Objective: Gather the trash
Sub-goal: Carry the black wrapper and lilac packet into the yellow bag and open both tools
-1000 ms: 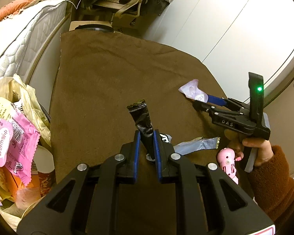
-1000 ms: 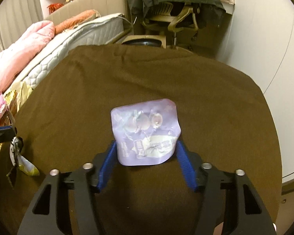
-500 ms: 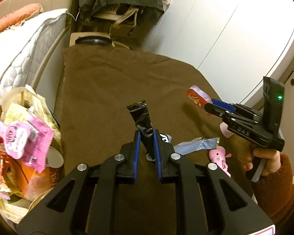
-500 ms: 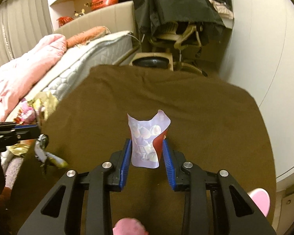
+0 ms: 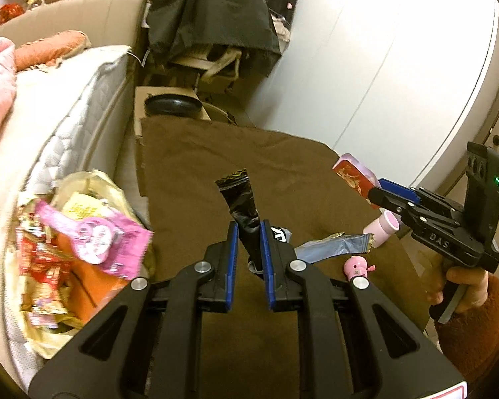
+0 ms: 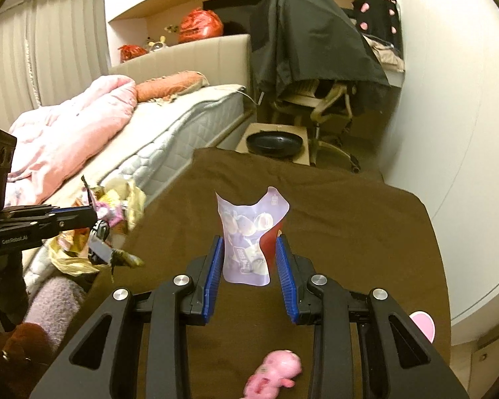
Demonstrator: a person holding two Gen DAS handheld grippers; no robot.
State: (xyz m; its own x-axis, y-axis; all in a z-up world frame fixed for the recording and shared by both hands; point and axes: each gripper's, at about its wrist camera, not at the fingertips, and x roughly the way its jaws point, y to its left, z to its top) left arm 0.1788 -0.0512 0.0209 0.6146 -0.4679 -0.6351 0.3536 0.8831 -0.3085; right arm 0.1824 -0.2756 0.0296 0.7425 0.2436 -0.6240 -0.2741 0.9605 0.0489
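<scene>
Brown cloth covers the surface [image 5: 216, 153]. The left claw [image 5: 249, 232] is closed on a crumpled black foil wrapper [image 5: 241, 196]. At 3 o'clock from it, the right claw [image 6: 249, 259] grips a pale purple plastic pouch [image 6: 249, 232]. The full trash bag [image 5: 80, 249] sits at 9 o'clock, beside the bed [image 5: 63, 109].

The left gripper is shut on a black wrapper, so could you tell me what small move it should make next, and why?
Probably swing the left gripper leftward over the trash bag and then release. The black wrapper is already pinched upright, off the brown cloth, and the bag sits open just left.
</scene>
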